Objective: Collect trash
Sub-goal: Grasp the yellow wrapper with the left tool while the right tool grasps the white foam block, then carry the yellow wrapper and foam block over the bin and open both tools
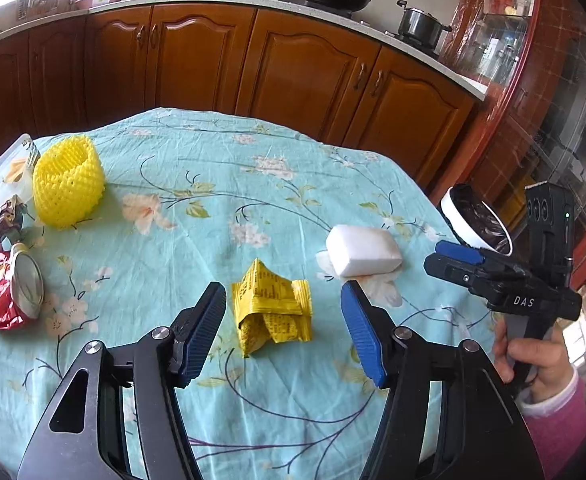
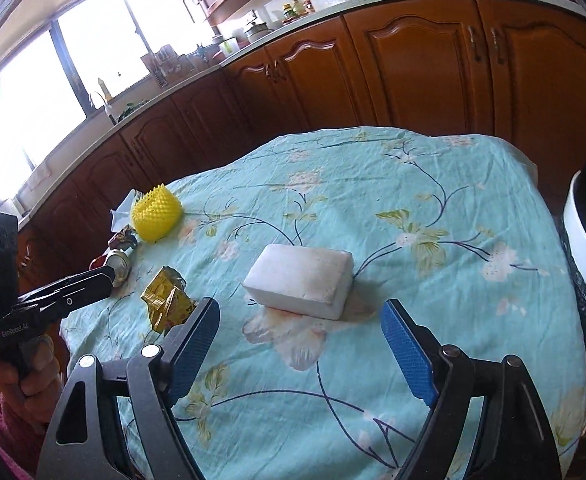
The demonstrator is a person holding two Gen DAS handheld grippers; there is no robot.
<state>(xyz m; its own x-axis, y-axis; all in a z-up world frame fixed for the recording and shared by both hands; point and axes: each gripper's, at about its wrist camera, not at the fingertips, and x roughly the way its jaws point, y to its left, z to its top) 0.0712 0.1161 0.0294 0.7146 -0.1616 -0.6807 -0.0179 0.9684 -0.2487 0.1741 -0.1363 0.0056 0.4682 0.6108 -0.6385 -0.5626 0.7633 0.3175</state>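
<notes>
Crumpled yellow printed wrapper [image 1: 271,310] lies on worktop [image 1: 197,152], white foam block [image 1: 363,250] at 2 o'clock. Left hand-held gripper [image 1: 283,330] and right hand-held gripper [image 2: 299,346]: jaws apart, empty.

Floral-clothed table [image 1: 293,160] bears foam block [image 1: 363,250], wrappers [image 1: 271,312].

My left gripper [image 1: 283,328] points forward and down, its two blue-padded fingers [image 1: 363,334] spread apart with nothing pressed between them. My right gripper [image 2: 299,346] tilts down the same way, jaws wider still — nothing held there either. Seen from the left wrist camera, my right hand [image 1: 533,364] wraps the black handle of its tool, a pink sleeve [image 1: 561,424] at the wrist. From the right wrist camera, my left hand [image 2: 29,376] grips its own handle — fingers curled round it.
</notes>
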